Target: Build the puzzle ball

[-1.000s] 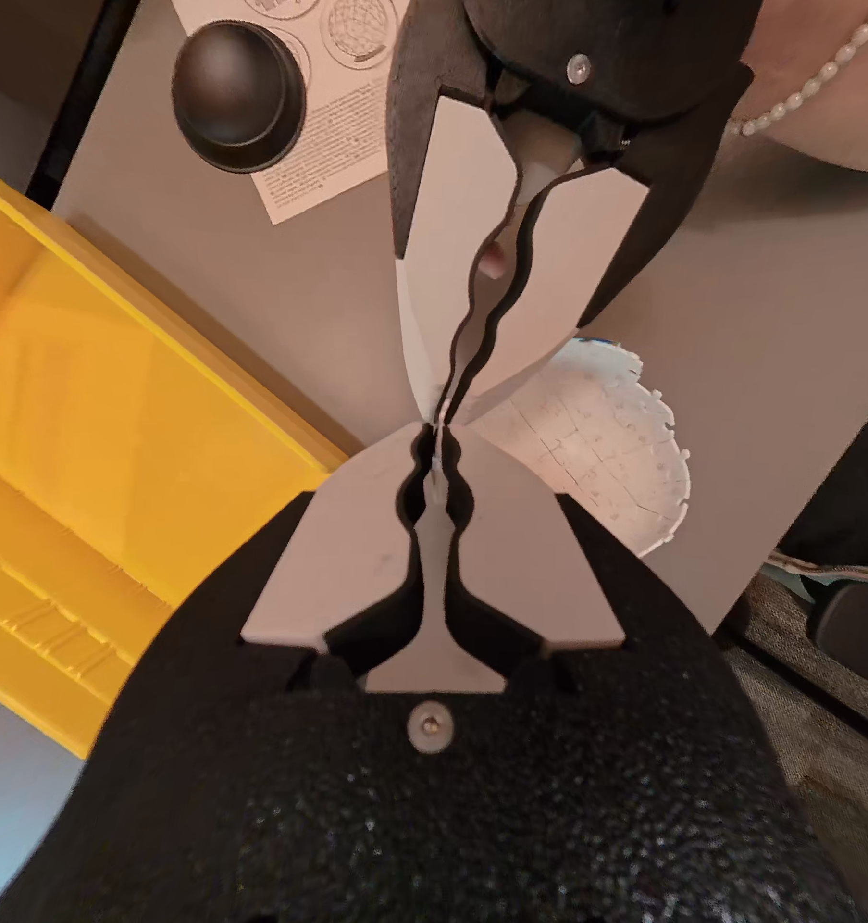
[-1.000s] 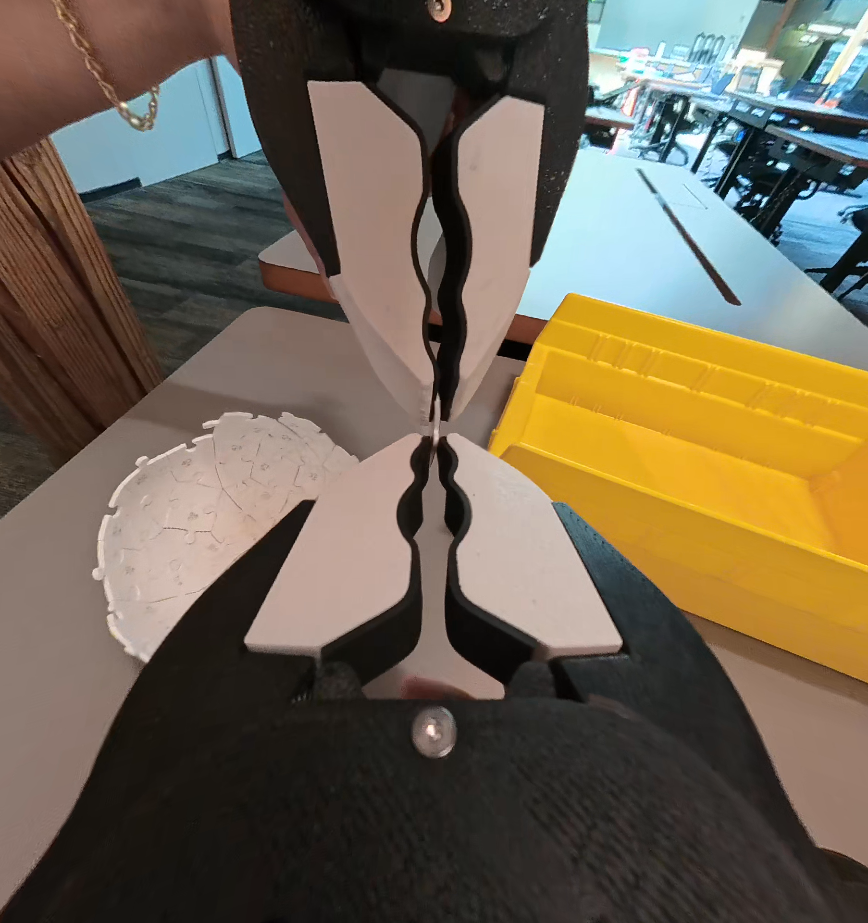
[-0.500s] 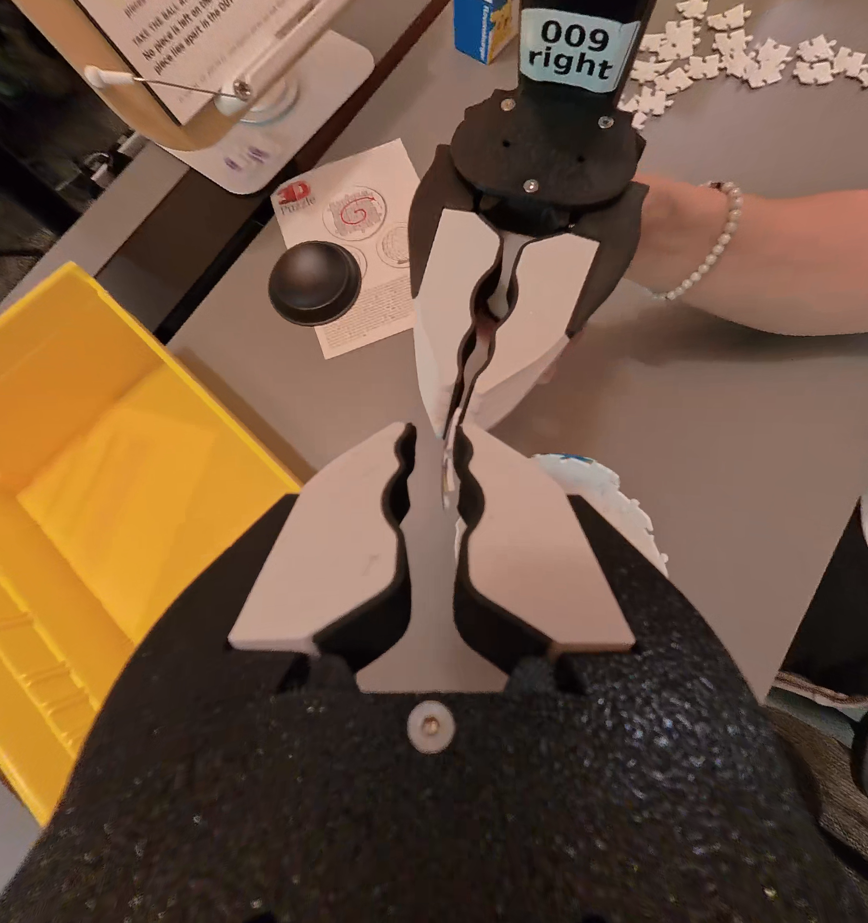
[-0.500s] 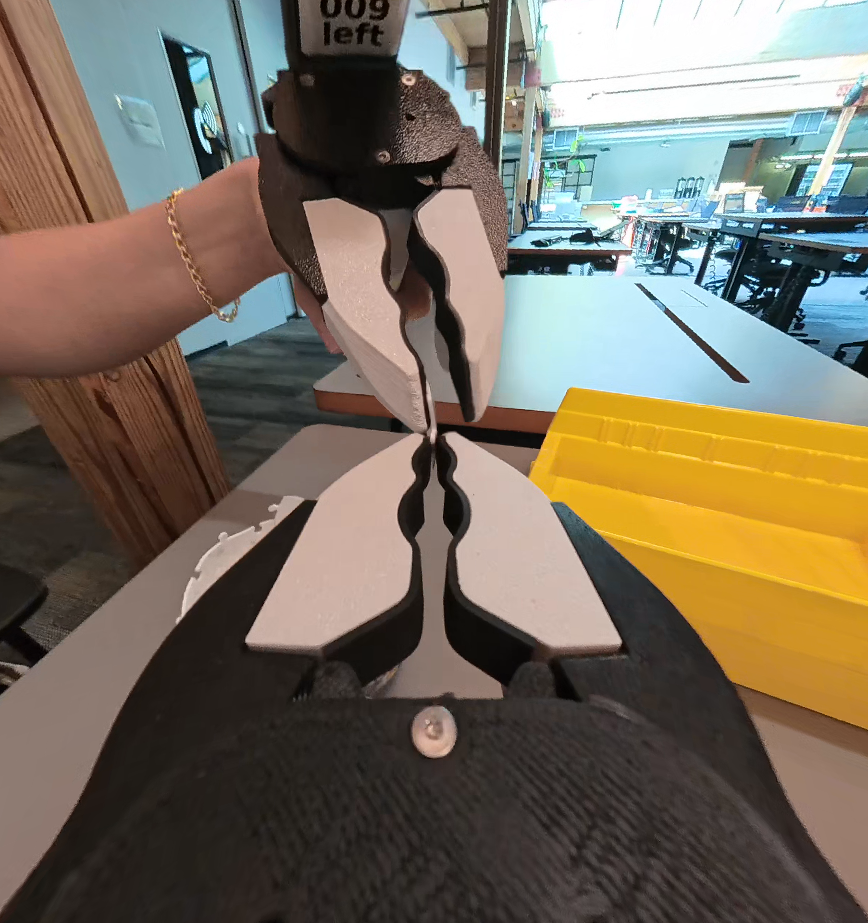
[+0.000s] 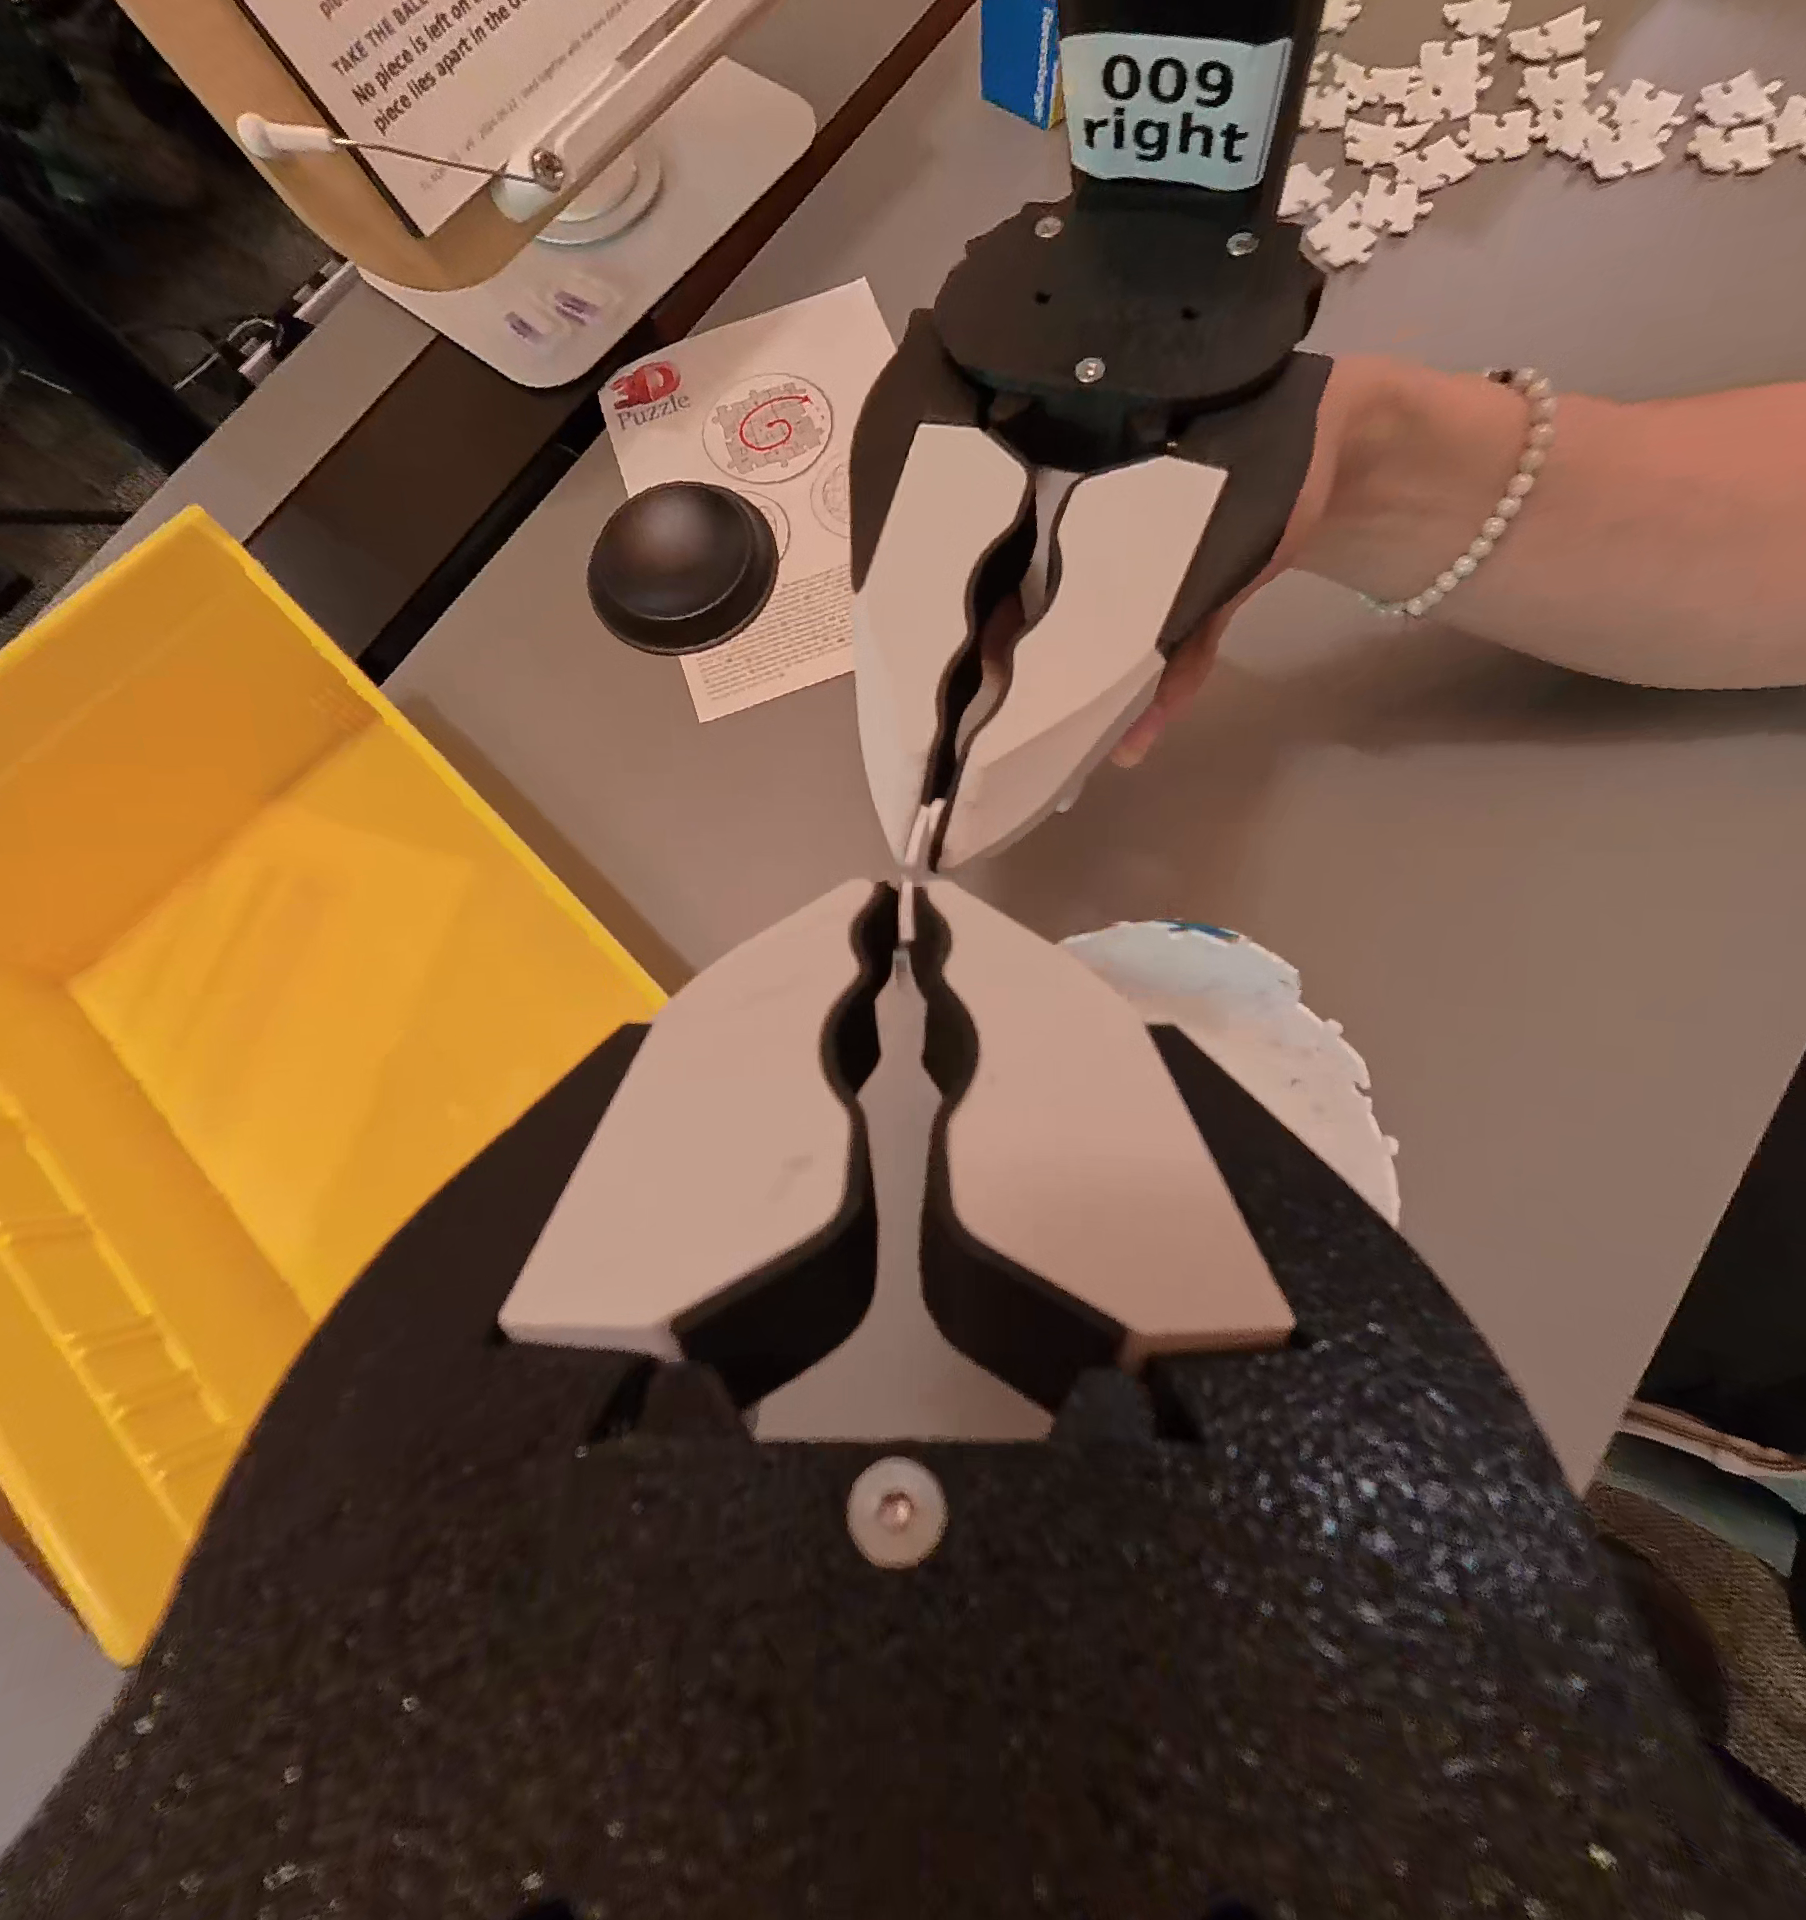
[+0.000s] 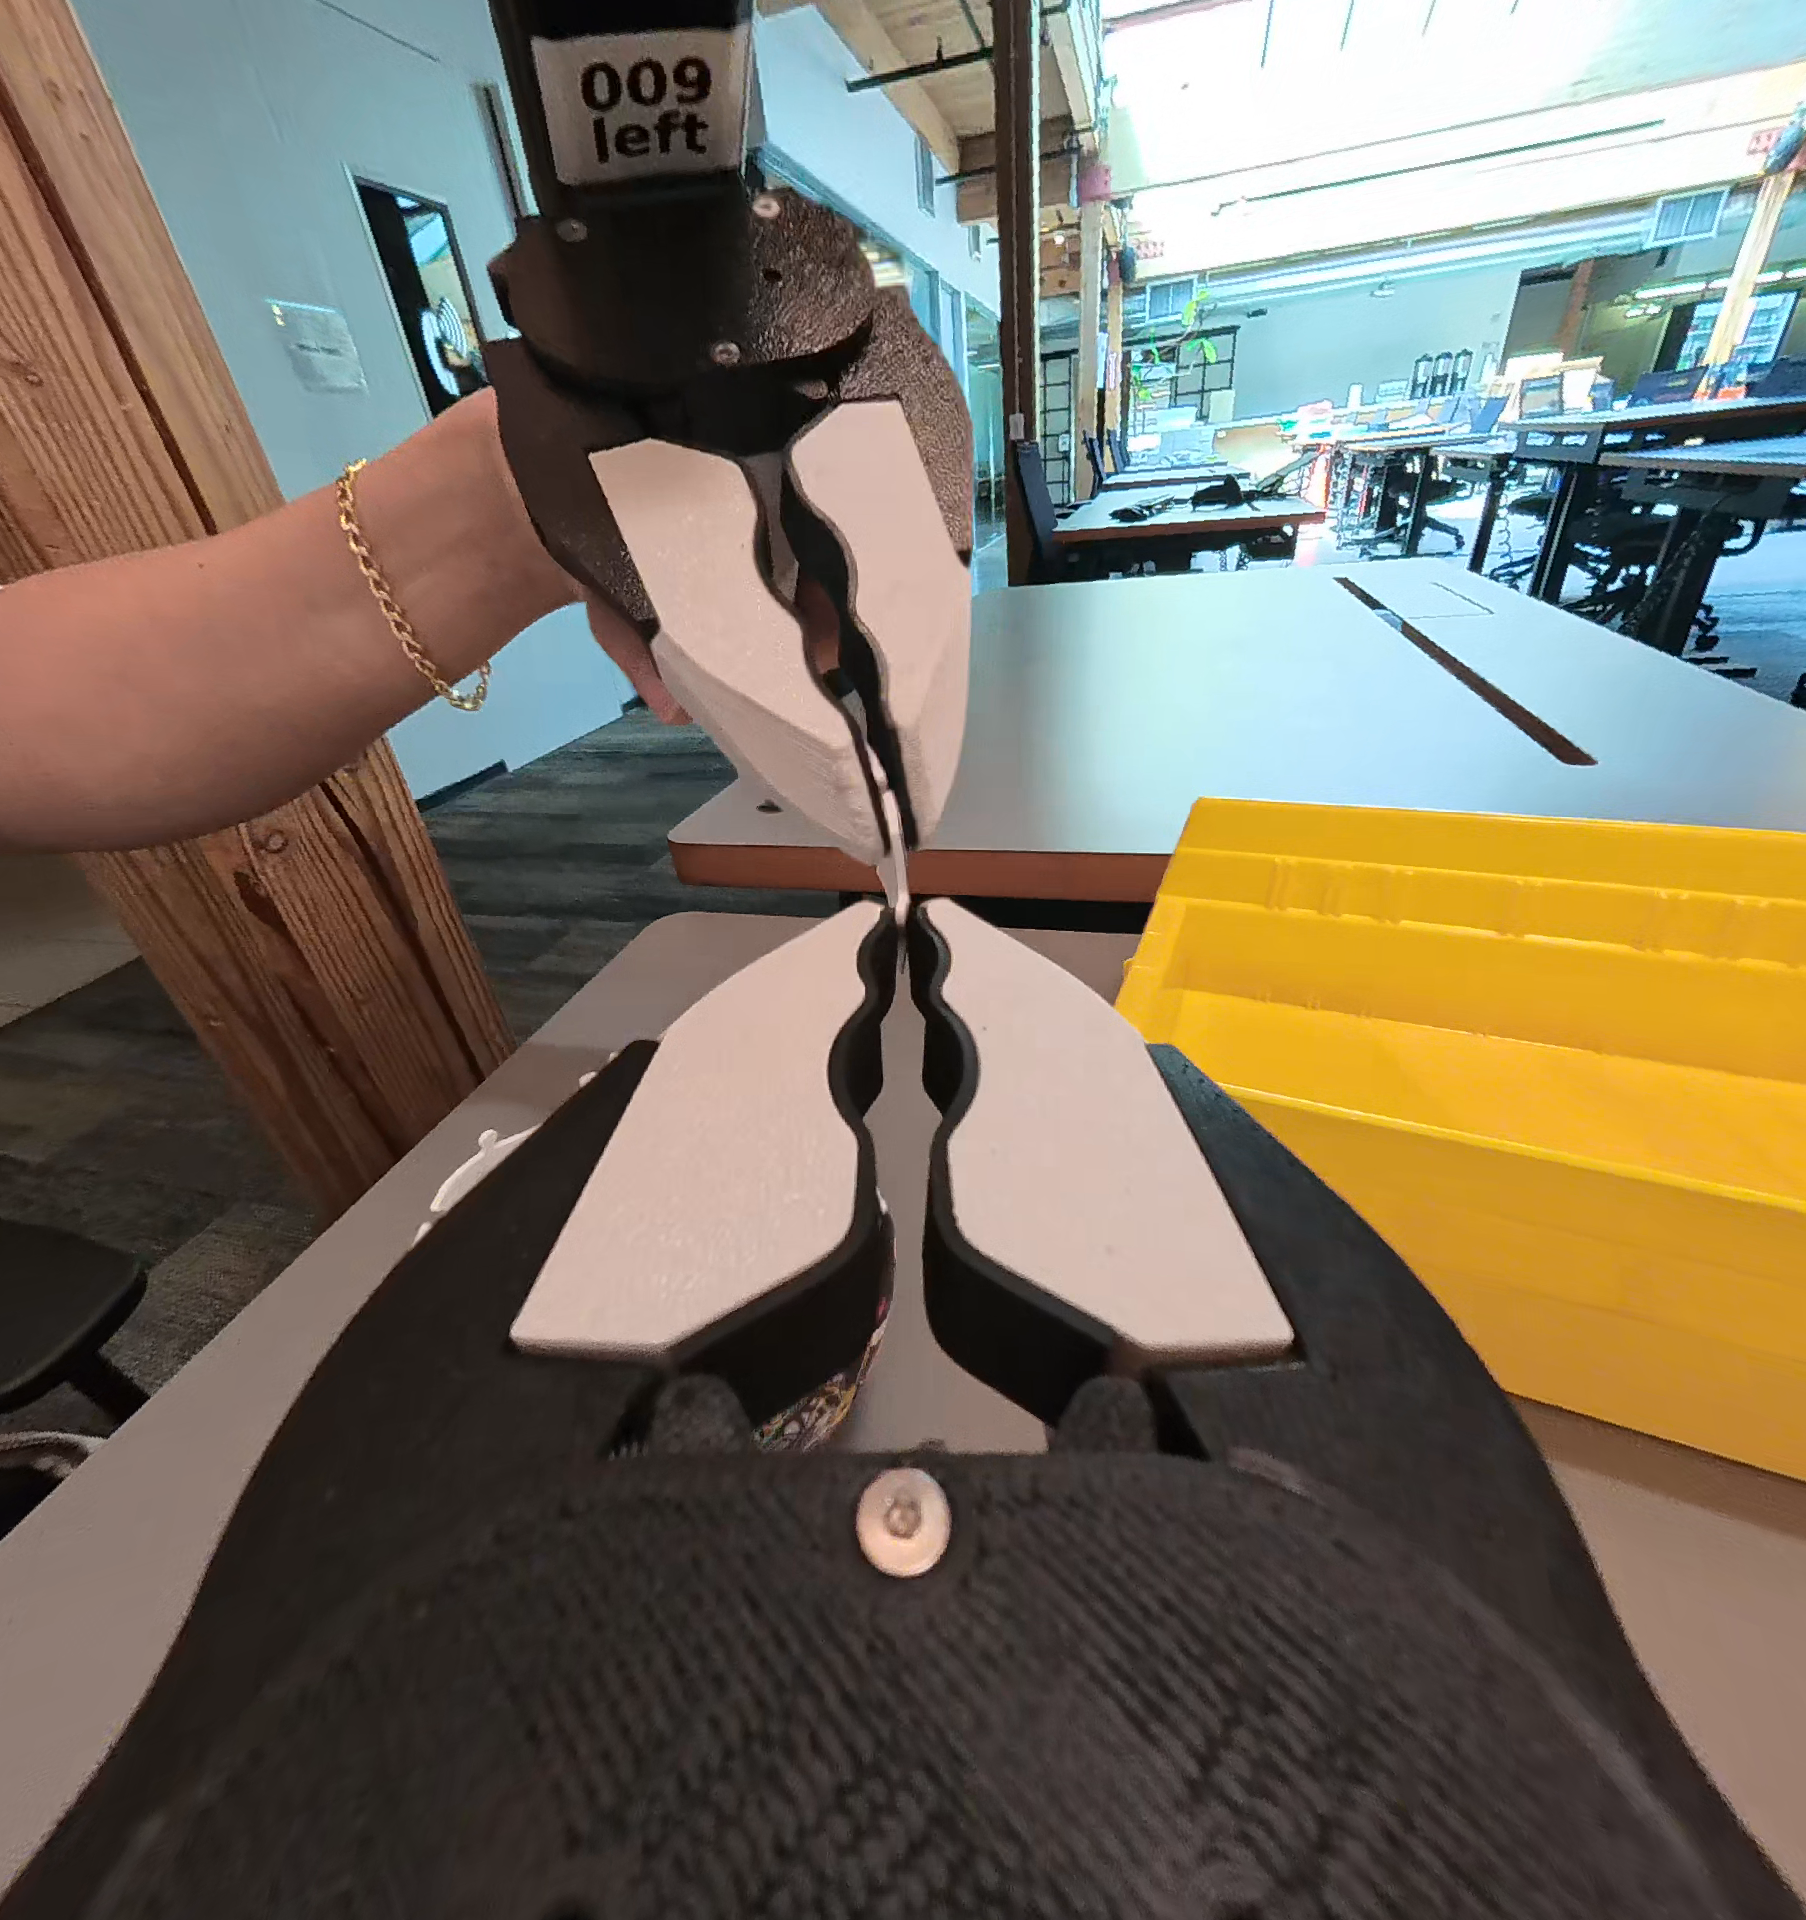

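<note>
Looking along my left tool [image 5: 907, 914], I see it pinched shut on a thin white puzzle piece [image 5: 911, 902] meeting the right tool [image 5: 930, 831] tip-to-tip, now raised higher above the surface [image 5: 1398, 935] than a second ago. From my right tool's view, both tools clamp edge-on pieces [image 6: 897, 883], so I judge they are being joined in the air, with the half-built puzzle ball [image 5: 1283, 1039] waiting below.

White label [image 5: 1164, 109] on right gripper [image 5: 925, 831], second label [image 6: 647, 104] on left gripper [image 6: 894, 844], printed leaflet [image 5: 764, 499].
</note>
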Motion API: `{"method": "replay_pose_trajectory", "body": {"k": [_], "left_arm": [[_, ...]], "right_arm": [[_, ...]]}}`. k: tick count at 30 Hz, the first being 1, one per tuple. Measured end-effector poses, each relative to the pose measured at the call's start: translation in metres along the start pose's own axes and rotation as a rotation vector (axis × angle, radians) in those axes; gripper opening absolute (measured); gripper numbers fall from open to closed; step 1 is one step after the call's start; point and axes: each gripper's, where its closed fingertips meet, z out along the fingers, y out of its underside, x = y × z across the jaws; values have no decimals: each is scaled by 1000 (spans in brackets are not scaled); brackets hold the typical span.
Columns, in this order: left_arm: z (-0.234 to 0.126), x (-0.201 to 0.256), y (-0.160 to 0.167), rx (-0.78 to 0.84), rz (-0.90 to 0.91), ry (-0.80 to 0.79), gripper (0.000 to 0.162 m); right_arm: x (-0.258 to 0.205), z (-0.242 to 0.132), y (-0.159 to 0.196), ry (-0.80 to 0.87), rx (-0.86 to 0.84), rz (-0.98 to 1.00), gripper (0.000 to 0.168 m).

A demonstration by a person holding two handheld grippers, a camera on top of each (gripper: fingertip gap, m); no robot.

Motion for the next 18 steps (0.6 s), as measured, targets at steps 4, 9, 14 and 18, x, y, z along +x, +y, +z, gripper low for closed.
{"method": "replay_pose_trajectory", "body": {"k": [4, 9, 14, 18], "left_arm": [[1, 3, 8, -60, 7, 8, 2], [3, 7, 33, -183, -1, 3, 2], [11, 14, 63, -302, 24, 2, 2], [25, 23, 73, -332, 24, 43, 2]], "right_arm": [[-3, 3, 7, -12, -36, -8, 2], [-5, 6, 23, 3, -126, -65, 22], [-4, 8, 28, 11, -154, -60, 47], [-7, 10, 43, -20, -242, -43, 60]]}}
